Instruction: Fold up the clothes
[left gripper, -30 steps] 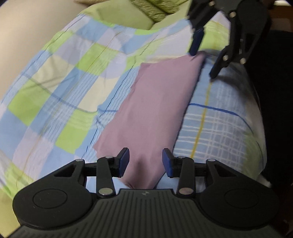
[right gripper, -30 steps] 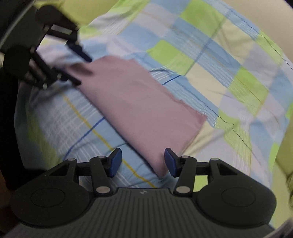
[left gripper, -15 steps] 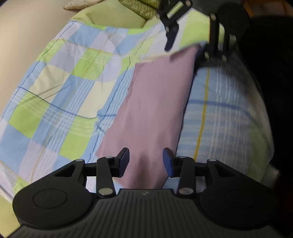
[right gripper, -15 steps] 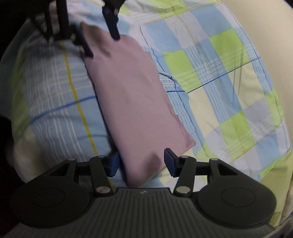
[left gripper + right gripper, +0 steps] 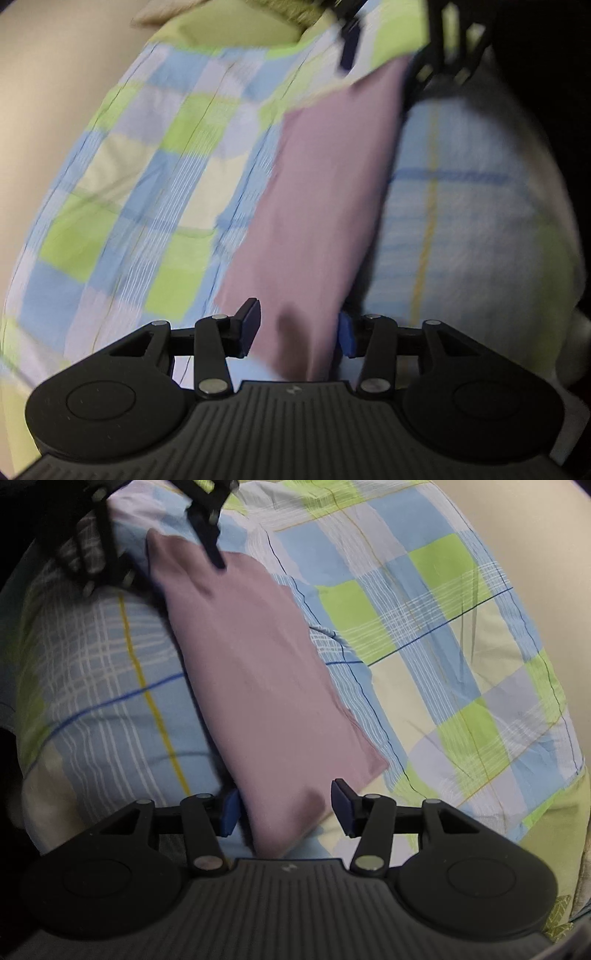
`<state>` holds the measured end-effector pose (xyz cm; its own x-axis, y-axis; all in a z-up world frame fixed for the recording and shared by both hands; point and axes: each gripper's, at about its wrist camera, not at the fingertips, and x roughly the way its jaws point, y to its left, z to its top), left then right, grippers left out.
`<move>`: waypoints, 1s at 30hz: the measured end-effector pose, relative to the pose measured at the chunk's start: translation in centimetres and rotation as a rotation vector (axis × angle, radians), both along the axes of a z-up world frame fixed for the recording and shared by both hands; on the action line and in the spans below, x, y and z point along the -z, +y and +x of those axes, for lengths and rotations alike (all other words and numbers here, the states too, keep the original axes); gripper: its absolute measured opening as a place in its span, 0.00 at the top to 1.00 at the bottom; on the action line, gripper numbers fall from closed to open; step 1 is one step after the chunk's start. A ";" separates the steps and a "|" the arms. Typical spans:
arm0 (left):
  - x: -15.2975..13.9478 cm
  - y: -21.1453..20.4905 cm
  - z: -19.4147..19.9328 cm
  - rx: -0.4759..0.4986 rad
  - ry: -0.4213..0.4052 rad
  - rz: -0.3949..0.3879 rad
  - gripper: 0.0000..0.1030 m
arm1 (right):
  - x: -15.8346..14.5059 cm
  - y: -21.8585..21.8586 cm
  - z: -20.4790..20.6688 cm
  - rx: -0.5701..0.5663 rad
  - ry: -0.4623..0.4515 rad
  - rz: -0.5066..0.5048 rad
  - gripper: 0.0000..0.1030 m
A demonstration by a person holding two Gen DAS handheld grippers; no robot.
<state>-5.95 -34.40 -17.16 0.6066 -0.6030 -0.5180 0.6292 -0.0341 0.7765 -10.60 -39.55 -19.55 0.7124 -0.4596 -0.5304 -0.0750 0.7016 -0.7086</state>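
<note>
Both grippers having rolled since earlier, left gripper point(image 5: 297, 328) and right gripper point(image 5: 284, 808) half-open, straddling folded pink cloth point(image 5: 255, 686) ends on checked bedsheet point(image 5: 443, 635), grip unclear.

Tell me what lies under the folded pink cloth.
The folded pink cloth lies on a checked blue, green and cream bedsheet. Whatever sits directly beneath the cloth is covered.

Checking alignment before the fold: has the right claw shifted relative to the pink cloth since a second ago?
Yes. The right claw now straddles the pink cloth's near corner, which lay off-centre toward its right finger before.
</note>
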 end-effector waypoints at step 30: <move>-11.5 -0.4 -4.9 0.080 0.068 -0.074 0.99 | -8.1 4.0 -6.3 -0.027 -0.112 -0.089 0.95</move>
